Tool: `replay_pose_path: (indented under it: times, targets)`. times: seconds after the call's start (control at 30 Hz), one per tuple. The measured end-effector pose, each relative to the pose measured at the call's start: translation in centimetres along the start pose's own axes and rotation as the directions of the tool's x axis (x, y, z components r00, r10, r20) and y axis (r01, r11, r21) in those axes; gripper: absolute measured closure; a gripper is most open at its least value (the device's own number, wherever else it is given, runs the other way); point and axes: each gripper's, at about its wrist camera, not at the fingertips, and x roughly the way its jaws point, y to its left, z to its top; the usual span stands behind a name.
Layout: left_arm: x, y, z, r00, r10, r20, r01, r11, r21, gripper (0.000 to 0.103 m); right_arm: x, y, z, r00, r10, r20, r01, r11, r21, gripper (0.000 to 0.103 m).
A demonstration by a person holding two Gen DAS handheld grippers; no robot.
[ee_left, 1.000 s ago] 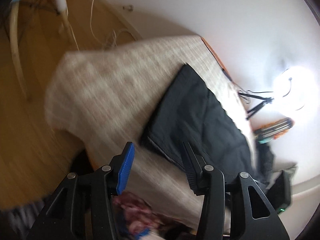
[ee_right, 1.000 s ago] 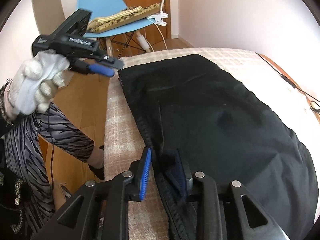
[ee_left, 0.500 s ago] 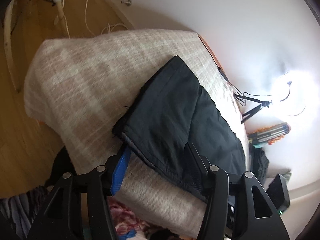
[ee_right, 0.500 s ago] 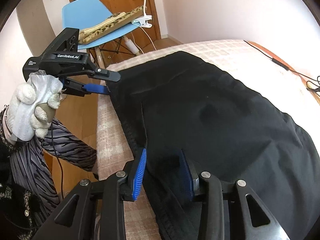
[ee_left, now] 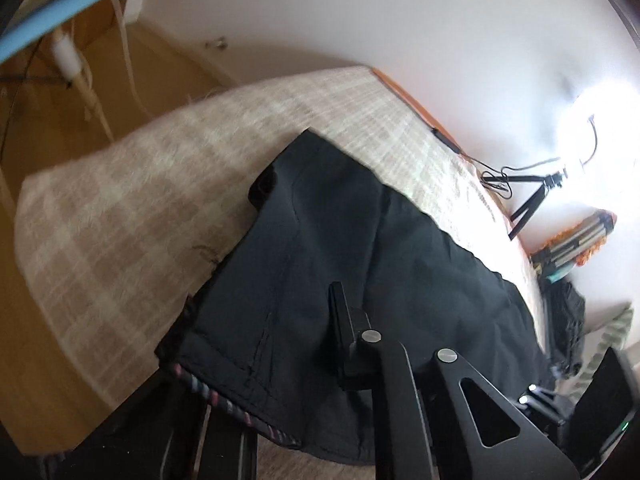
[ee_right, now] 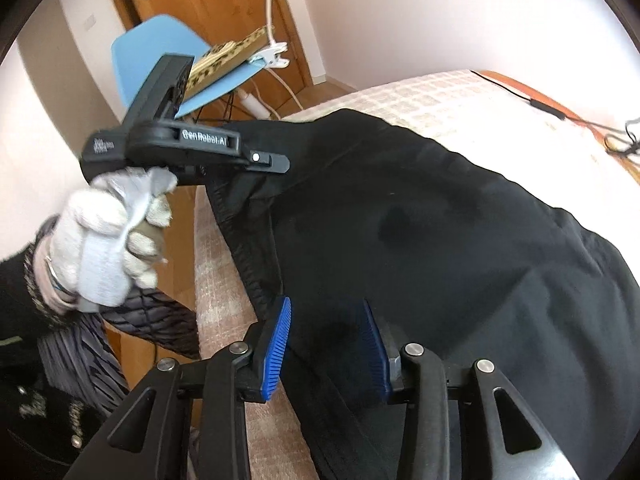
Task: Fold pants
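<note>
Black woven pants (ee_right: 420, 220) lie across the checked beige blanket (ee_left: 120, 208). The left gripper (ee_right: 276, 160) has just clamped on their near corner, apparently to lift it; the right gripper (ee_right: 326, 344) straddles the hem unclenched, its jaws just widened.

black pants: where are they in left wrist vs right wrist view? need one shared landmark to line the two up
Left wrist: black pants fill the centre and lower middle, running toward the lower right, on the checked blanket.
Right wrist: black pants fill the centre and right, one corner lifted at upper left in the left gripper.
Shared landmark: blue chair, upper-left corner in the left wrist view, upper left in the right.
</note>
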Motion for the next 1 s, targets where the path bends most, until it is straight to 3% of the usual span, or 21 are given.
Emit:
replay_pose_path:
  times: [0.13, 0.23, 0.37, 0.43, 0.5, 0.6, 0.73, 0.83, 1.0]
  targets:
    - [-1.3, -3.8, -0.2, 0.996, 0.025, 0.089, -0.04, 0.984, 0.176, 0.093, -1.7, -2.0, 0.3, 0.999, 0.001, 0.045, -0.005, 0.995, 0.095, 0.056]
    - [-1.9, -8.0, -1.1, 0.99, 0.023, 0.14, -0.072, 0.932, 0.356, 0.094, -3.8, -4.9, 0.5, 0.995, -0.037, 0.09, 0.018, 0.979, 0.204, 0.042]
    - [-1.2, -13.8, -4.1, 0.989, -0.012, 0.15, -0.081, 0.799, 0.596, 0.095, -6.8, -9.6, 0.2, 0.982, -0.015, 0.19, -0.062, 0.918, 0.393, 0.04]
    - [-0.5, -15.6, -5.8, 0.992, -0.03, 0.124, -0.06, 0.745, 0.664, 0.095, -7.8, -11.4, -0.1, 0.972, -0.001, 0.235, -0.11, 0.881, 0.459, 0.035]
    - [0.5, -17.0, -7.6, 0.996, -0.041, 0.074, -0.024, 0.703, 0.711, 0.095, -8.4, -12.9, -0.7, 0.962, 0.02, 0.274, -0.162, 0.845, 0.509, 0.032]
    - [1.9, -18.4, -9.9, 0.999, -0.041, 0.013, 0.018, 0.662, 0.749, 0.095, -7.7, -14.4, -1.1, 0.958, 0.064, 0.281, -0.216, 0.804, 0.554, 0.03]
    - [2.5, -19.7, -11.8, 0.999, -0.041, 0.002, 0.024, 0.621, 0.784, 0.095, -5.9, -15.5, -1.4, 0.961, 0.111, 0.252, -0.246, 0.759, 0.603, 0.03]
    - [2.5, -20.1, -11.9, 0.999, -0.053, 0.001, 0.033, 0.629, 0.777, 0.095, -5.0, -16.0, -1.4, 0.96, 0.129, 0.249, -0.262, 0.727, 0.635, 0.031]
    - [2.1, -21.0, -12.3, 0.997, -0.076, 0.002, 0.046, 0.631, 0.774, 0.095, -5.0, -16.1, -2.3, 0.968, 0.116, 0.221, -0.235, 0.723, 0.65, 0.046]
